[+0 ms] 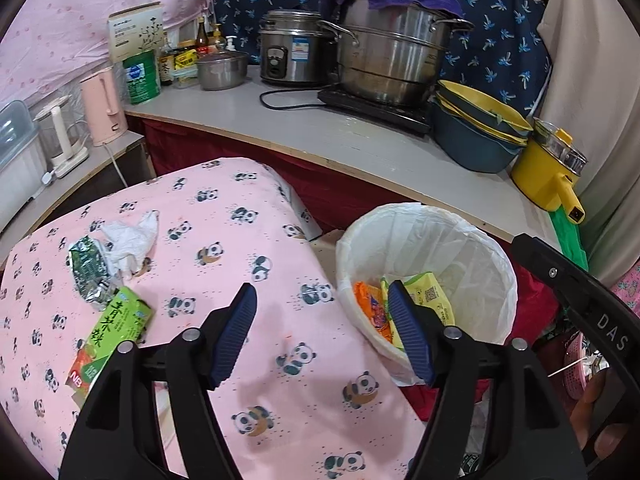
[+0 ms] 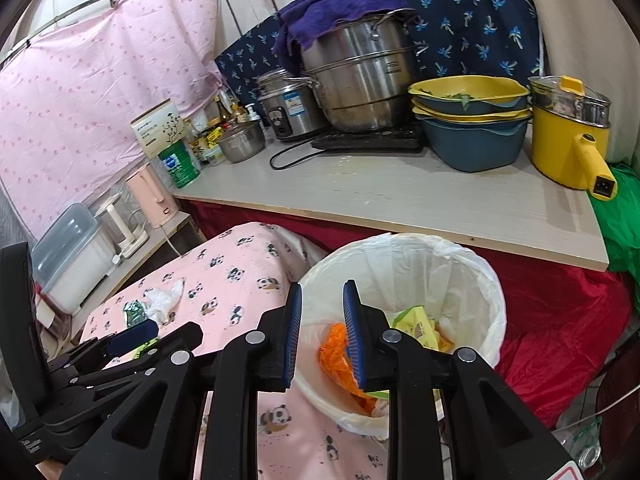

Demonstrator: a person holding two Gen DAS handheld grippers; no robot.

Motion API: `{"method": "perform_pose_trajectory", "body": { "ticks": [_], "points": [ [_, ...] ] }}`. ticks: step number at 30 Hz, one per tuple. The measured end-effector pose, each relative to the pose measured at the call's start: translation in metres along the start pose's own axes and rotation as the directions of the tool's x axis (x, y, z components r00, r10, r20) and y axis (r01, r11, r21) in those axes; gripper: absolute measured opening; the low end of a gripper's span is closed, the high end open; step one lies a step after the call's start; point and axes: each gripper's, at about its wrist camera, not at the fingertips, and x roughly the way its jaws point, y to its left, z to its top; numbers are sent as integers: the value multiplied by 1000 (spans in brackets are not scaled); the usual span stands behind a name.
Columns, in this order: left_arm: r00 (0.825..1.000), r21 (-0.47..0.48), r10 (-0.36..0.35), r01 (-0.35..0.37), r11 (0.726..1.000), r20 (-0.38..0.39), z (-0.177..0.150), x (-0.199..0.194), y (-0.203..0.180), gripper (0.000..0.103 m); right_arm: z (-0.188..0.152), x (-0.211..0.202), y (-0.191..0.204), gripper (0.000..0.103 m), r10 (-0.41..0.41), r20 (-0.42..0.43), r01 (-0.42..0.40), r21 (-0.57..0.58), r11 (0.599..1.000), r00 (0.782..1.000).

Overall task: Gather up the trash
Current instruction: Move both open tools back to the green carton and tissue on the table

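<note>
A white-lined trash bin (image 1: pixel 460 240) (image 2: pixel 472 280) stands right of the pink panda-cloth table (image 1: pixel 240 240) (image 2: pixel 224 272). It holds an orange wrapper (image 1: pixel 370 304) (image 2: pixel 334 350) and a yellow-green wrapper (image 1: pixel 430 294) (image 2: pixel 418 322). On the table lie a crumpled white tissue (image 1: pixel 132 236) (image 2: pixel 164 300), a green foil wrapper (image 1: pixel 90 272) (image 2: pixel 134 312) and a green drink carton (image 1: pixel 116 332). My left gripper (image 1: pixel 322 320) is open and empty over the table's right edge; it also shows in the right wrist view (image 2: pixel 132 338). My right gripper (image 2: pixel 322 328) is open and empty over the bin's near rim.
A counter (image 1: pixel 320 128) (image 2: pixel 400 196) behind holds steel pots (image 1: pixel 392 60), a rice cooker (image 1: pixel 290 52), stacked yellow-blue bowls (image 1: pixel 476 128) and a yellow electric pot (image 2: pixel 568 148). A pink kettle (image 1: pixel 102 106) stands on a lower shelf at left. Red cloth (image 2: pixel 560 320) lies beside the bin.
</note>
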Motion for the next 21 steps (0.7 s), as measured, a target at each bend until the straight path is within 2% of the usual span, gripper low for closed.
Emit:
{"method": "perform_pose_trajectory", "body": {
  "ticks": [11, 21],
  "points": [
    [998, -86, 62, -61, 994, 19, -8, -21, 55, 66, -10, 10, 55, 22, 68, -35, -71, -85, 994, 997],
    [992, -181, 123, -121, 976, 2, -24, -31, 117, 66, -25, 24, 105, 24, 116, -85, -127, -146, 981, 990]
  ]
}}
